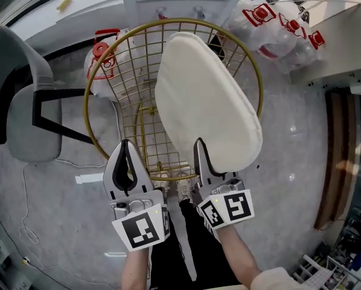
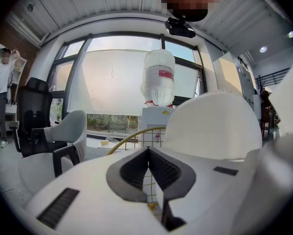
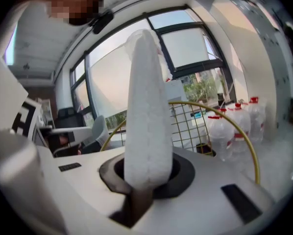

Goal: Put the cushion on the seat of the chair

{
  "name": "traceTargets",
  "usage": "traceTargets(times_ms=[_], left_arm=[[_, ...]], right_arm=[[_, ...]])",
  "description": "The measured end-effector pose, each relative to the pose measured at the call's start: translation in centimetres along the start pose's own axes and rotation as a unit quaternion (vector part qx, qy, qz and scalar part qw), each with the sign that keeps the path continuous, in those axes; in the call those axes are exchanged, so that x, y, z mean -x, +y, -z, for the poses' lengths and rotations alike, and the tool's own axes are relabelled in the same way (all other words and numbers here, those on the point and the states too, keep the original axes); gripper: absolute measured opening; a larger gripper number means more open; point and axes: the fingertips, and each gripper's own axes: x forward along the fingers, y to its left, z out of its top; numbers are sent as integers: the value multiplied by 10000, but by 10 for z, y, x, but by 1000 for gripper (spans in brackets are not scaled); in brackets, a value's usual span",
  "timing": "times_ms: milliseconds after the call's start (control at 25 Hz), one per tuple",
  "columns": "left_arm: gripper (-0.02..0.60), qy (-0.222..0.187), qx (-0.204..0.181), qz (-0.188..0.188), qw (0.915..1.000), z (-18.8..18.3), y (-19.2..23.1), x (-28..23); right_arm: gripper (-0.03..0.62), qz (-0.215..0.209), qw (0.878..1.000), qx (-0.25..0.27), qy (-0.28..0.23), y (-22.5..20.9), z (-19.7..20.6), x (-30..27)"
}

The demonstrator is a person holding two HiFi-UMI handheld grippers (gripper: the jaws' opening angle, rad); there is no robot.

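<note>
Cushion (image 1: 207, 101), probably soft and light, stands on edge over the wire chair (image 1: 117, 71) at twelve o'clock. Right gripper (image 1: 200, 147) pinches its near rim, a sensible hold. Left gripper (image 1: 127, 145) has its jaws together, holding nothing.

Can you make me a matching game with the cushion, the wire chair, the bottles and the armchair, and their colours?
Things:
1. cushion
2. wire chair
3. bottles
4. armchair

Colours:
a. grey
b. gold
c. clear with red caps
d. white

Pairs: 1-d, 2-b, 3-c, 4-a.
</note>
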Motion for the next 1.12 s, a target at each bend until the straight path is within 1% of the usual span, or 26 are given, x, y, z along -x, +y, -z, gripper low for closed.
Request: traceTargets(times_ms=[40, 80, 160, 200, 240, 280, 320, 360, 440, 520, 560, 600, 640, 680, 760, 880, 1120], left_arm=[[13, 13, 19, -16, 10000, 1, 1, 0], [14, 45, 39, -28, 10000, 4, 2, 0], [14, 146, 58, -60, 9999, 11, 5, -1], [14, 189, 55, -80, 9998, 14, 6, 0], [13, 223, 52, -97, 9997, 17, 6, 0], [13, 251, 52, -109, 9996, 19, 7, 1], [14, 276, 52, -115, 9995, 21, 8, 2], [13, 298, 47, -118, 9995, 22, 8, 3], [14, 327, 26, -123, 9994, 25, 8, 3], [14, 344, 18, -132, 9993, 28, 9, 3], [14, 353, 20, -134, 9993, 30, 9, 3], [14, 364, 23, -134, 9992, 31, 8, 3], [14, 379, 29, -132, 9992, 33, 8, 3], [14, 395, 41, -128, 9991, 35, 8, 2], [14, 428, 59, -111, 9990, 40, 6, 2], [14, 501, 67, -91, 9987, 47, 4, 2], [14, 623, 64, 39, 9980, 57, -5, 2]], right_arm=[[49, -79, 9988, -473, -6, -3, 3, -1], [49, -164, 9952, -964, -10, -6, 8, -2], [49, -352, 9810, -1909, -11, -12, 20, -5], [49, -454, 9704, -2370, -15, -13, 27, -6], [49, -564, 9568, -2851, -35, -14, 35, -7], [49, -690, 9391, -3365, -85, -14, 42, -8], [49, -826, 9166, -3908, -170, -14, 48, -8], [49, -947, 8898, -4456, -285, -13, 53, -9], [49, -1113, 8291, -5450, -565, -15, 62, -10], [49, -1186, 7672, -6248, -839, -20, 72, -12], [49, -1185, 7412, -6539, -950, -22, 79, -12], [49, -1165, 7227, -6735, -1028, -25, 85, -13], [49, -1134, 7130, -6836, -1067, -26, 91, -14], [49, -1102, 7105, -6866, -1075, -27, 97, -15], [49, -1041, 7131, -6851, -1060, -29, 107, -17], [49, -884, 7120, -6883, -1072, -29, 120, -17], [49, -582, 7193, -6837, -1091, -34, 142, -11]])
